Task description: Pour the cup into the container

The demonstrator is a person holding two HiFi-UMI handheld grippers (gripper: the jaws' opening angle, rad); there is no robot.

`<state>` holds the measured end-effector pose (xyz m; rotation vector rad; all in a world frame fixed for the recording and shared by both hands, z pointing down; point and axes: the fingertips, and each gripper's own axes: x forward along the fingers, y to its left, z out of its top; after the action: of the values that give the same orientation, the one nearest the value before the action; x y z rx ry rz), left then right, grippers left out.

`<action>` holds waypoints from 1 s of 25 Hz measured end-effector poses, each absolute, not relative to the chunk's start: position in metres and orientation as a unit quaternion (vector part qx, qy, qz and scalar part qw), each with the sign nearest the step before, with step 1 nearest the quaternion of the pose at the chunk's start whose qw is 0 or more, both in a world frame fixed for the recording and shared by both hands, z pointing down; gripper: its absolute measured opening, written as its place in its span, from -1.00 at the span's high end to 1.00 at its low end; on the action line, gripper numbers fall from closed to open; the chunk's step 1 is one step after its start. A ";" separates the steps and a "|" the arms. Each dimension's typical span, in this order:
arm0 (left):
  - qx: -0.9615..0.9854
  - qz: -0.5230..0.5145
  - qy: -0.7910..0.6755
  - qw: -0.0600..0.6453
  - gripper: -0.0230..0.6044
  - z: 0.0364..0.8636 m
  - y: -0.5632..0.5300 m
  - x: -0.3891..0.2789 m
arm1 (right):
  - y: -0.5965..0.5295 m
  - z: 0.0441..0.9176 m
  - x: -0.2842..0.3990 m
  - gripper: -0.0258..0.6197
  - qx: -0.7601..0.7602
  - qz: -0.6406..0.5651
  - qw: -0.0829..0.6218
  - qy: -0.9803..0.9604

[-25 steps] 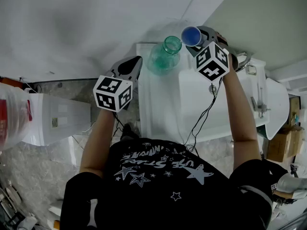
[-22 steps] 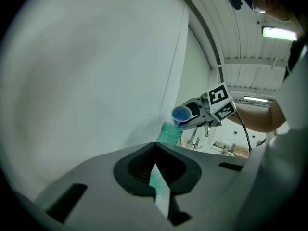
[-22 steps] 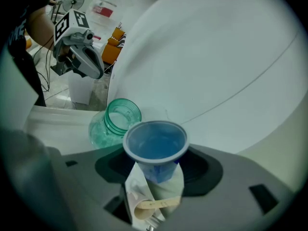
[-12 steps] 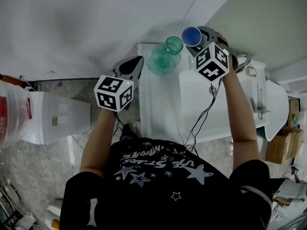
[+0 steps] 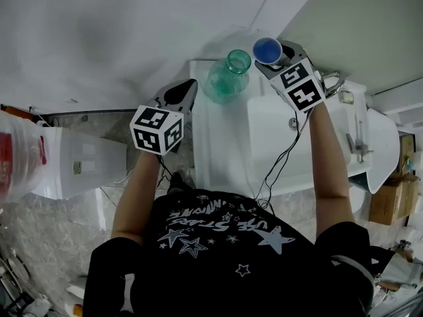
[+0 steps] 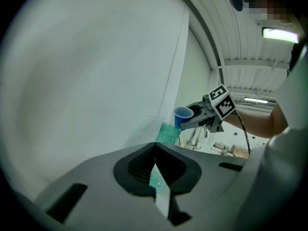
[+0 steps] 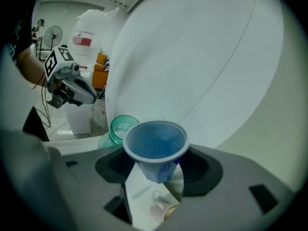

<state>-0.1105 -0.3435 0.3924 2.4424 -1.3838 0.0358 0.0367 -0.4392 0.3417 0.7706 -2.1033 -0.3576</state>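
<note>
1. The right gripper [image 5: 275,56] is clenched on a small blue plastic cup [image 5: 267,49], with a jaw on each side of the cup's lower body.
2. The cup is held off the white bench [image 5: 225,152], mouth up and close to upright. It sits just beside and slightly above the open mouth of the green translucent plastic jar [image 5: 227,76].
3. Whether the cup holds anything cannot be told.
4. The jar stands upright on the bench near the wall.
5. The left gripper [image 5: 179,95] has its jaws closed together and empty. It points at the jar from well apart.
</note>
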 end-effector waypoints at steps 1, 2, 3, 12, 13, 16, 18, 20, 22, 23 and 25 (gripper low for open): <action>0.858 0.013 -0.486 0.166 0.90 0.392 -0.342 -0.110 | -0.438 0.341 0.039 0.04 0.312 -0.132 0.413 -0.845; 0.858 0.014 -0.486 0.166 0.89 0.392 -0.341 -0.110 | -0.437 0.340 0.042 0.04 0.316 -0.122 0.402 -0.851; 0.858 0.014 -0.486 0.166 0.89 0.392 -0.339 -0.109 | -0.435 0.339 0.044 0.04 0.319 -0.113 0.390 -0.856; 0.861 0.019 -0.483 0.159 0.90 0.387 -0.315 -0.100 | -0.392 0.334 0.061 0.04 0.335 -0.054 0.312 -0.887; 0.862 0.021 -0.482 0.157 0.89 0.387 -0.312 -0.097 | -0.386 0.335 0.062 0.04 0.336 -0.045 0.302 -0.891; 0.866 0.030 -0.473 0.161 0.89 0.392 -0.297 -0.088 | -0.365 0.349 0.067 0.03 0.341 -0.019 0.287 -0.895; 0.868 0.032 -0.467 0.166 0.90 0.396 -0.290 -0.082 | -0.354 0.359 0.072 0.03 0.345 -0.020 0.290 -0.893; 0.869 0.032 -0.464 0.170 0.89 0.401 -0.286 -0.077 | -0.345 0.367 0.074 0.03 0.343 -0.017 0.286 -0.895; 0.868 0.037 -0.463 0.177 0.89 0.407 -0.279 -0.074 | -0.334 0.378 0.075 0.03 0.339 -0.003 0.276 -0.899; 0.867 0.039 -0.462 0.181 0.89 0.411 -0.276 -0.072 | -0.328 0.383 0.076 0.03 0.337 0.005 0.271 -0.902; 0.866 0.045 -0.461 0.187 0.89 0.417 -0.269 -0.069 | -0.318 0.394 0.076 0.03 0.333 0.020 0.260 -0.906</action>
<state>-0.0691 -0.2693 0.4171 2.4390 -1.2973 0.1257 0.0762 -0.3183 0.3941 0.9030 -2.4541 0.0531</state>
